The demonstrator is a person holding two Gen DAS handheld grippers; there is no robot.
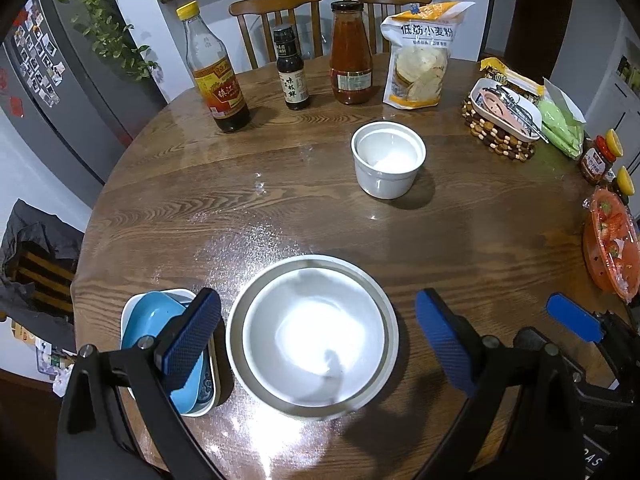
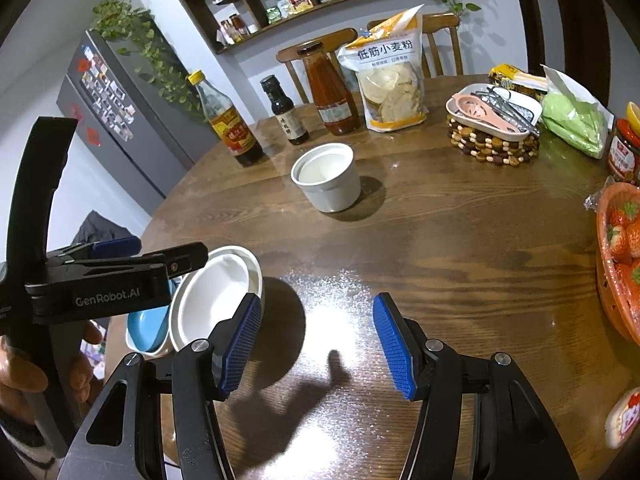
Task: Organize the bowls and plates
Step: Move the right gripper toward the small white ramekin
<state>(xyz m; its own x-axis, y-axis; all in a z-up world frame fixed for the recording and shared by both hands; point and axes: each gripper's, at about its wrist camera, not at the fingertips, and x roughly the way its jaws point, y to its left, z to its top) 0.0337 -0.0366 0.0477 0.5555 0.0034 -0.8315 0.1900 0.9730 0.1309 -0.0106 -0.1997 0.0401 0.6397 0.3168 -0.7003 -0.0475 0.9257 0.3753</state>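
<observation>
Two nested white bowls (image 1: 312, 340) sit near the table's front edge, directly under my left gripper (image 1: 316, 340), whose blue pads stand wide open on either side without touching the rim. Left of them, a blue dish (image 1: 156, 316) lies in a white rectangular dish (image 1: 130, 312). A white ramekin (image 1: 388, 164) stands alone mid-table. In the right wrist view, my right gripper (image 2: 318, 346) hovers open over bare wood, just right of the nested bowls (image 2: 216, 296) and the blue dish (image 2: 148, 328). The ramekin (image 2: 326, 176) is further back. A hand holds the left gripper (image 2: 160, 254).
Three bottles (image 1: 218, 72) and a flour bag (image 1: 420, 56) line the far side. A utensil tray on a beaded trivet (image 1: 500, 120), a green bag (image 1: 560, 124), jars and a strawberry basket (image 1: 608, 244) crowd the right edge. Two chairs (image 1: 280, 12) stand behind.
</observation>
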